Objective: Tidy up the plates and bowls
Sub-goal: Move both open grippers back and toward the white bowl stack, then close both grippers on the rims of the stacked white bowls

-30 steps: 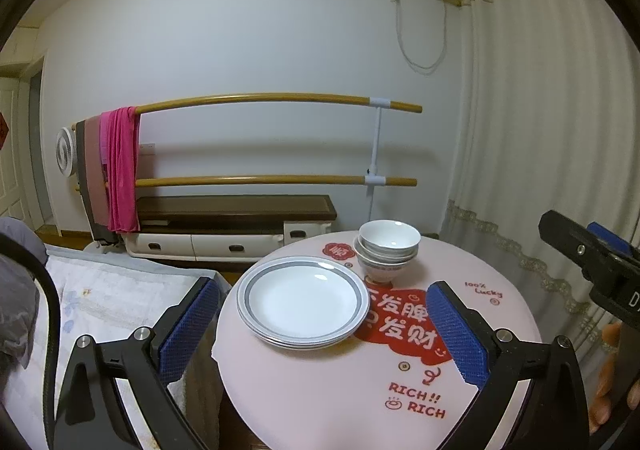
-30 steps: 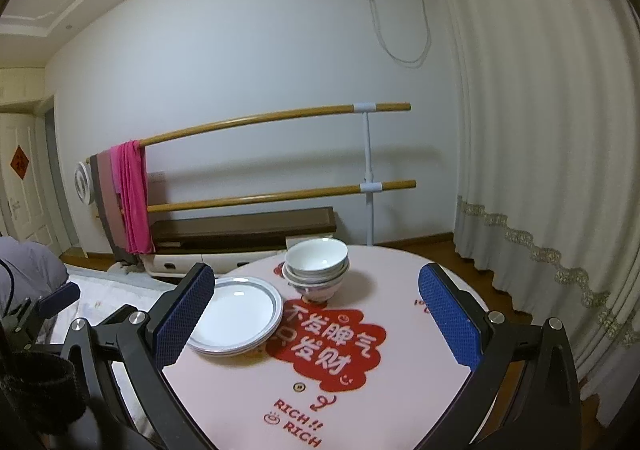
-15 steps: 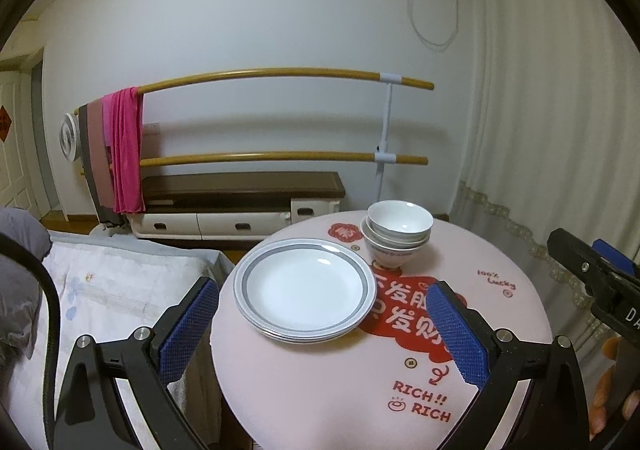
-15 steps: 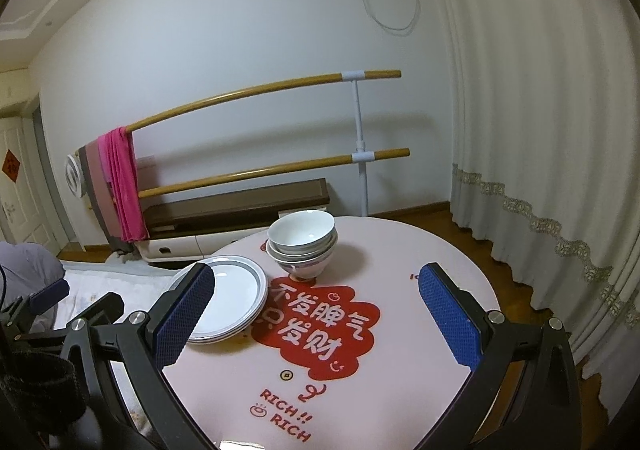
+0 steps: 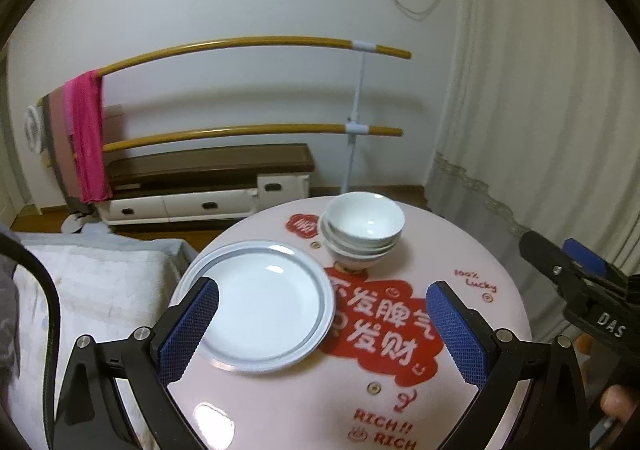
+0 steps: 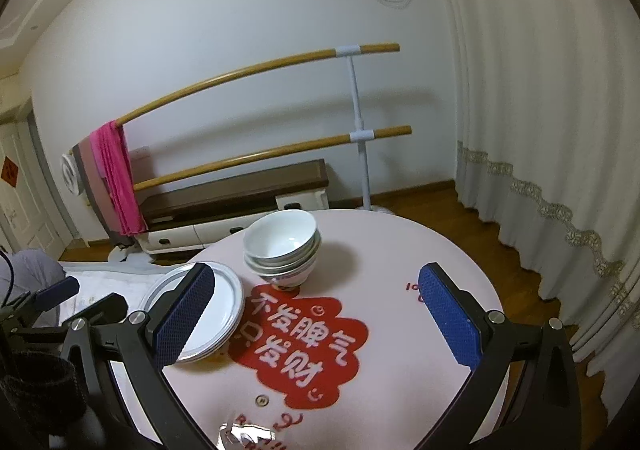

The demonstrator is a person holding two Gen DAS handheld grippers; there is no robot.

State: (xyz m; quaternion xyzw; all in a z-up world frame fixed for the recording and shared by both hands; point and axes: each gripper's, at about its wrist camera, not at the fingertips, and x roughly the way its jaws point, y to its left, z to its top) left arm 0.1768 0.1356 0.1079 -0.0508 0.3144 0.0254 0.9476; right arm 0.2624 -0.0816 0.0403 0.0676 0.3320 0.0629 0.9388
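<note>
This is a room in a home. Beyond the claw a white wall carries a two-rail wooden drying rack (image 5: 256, 46) with a pink towel (image 5: 86, 138) hung at its left end, and a low dark-topped cabinet (image 5: 208, 178) beneath it. To the claw's right hang long white curtains (image 6: 540, 90); to its left lies a bed (image 5: 100, 290).

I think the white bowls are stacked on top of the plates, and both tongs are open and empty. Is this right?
Not quite. The stack of bowls stands on the pink table beside the plates, not on them; the left wrist view shows this. Left tongs and right tongs are indeed open and empty.
</note>
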